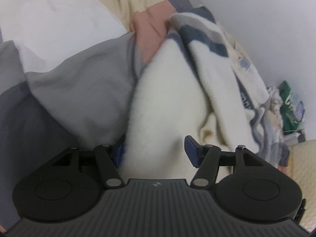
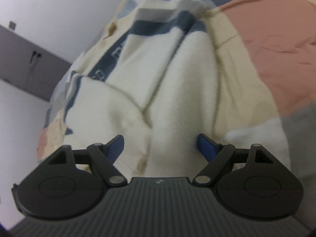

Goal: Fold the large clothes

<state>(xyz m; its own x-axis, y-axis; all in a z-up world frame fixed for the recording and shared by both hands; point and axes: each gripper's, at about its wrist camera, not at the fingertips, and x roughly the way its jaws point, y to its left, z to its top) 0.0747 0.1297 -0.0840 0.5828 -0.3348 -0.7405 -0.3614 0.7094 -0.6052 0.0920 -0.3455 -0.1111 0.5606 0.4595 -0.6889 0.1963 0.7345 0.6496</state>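
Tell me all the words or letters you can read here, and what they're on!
Dark band on the cream sweater: pale letters, too blurred to read.
Green item by the wall: white writing, too blurred.
Small emblem on the gripper body: a logo, no words.

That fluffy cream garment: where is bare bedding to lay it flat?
Free: the pink panel beside the fluffy cream, navy-striped garment, and the white and grey panels on its other side. Crowded: the clothes pile by the wall.

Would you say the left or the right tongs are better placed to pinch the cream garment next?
Probably the right tongs: the cream garment bulges centred between both blue pads, whereas the left tongs have one pad half-buried.
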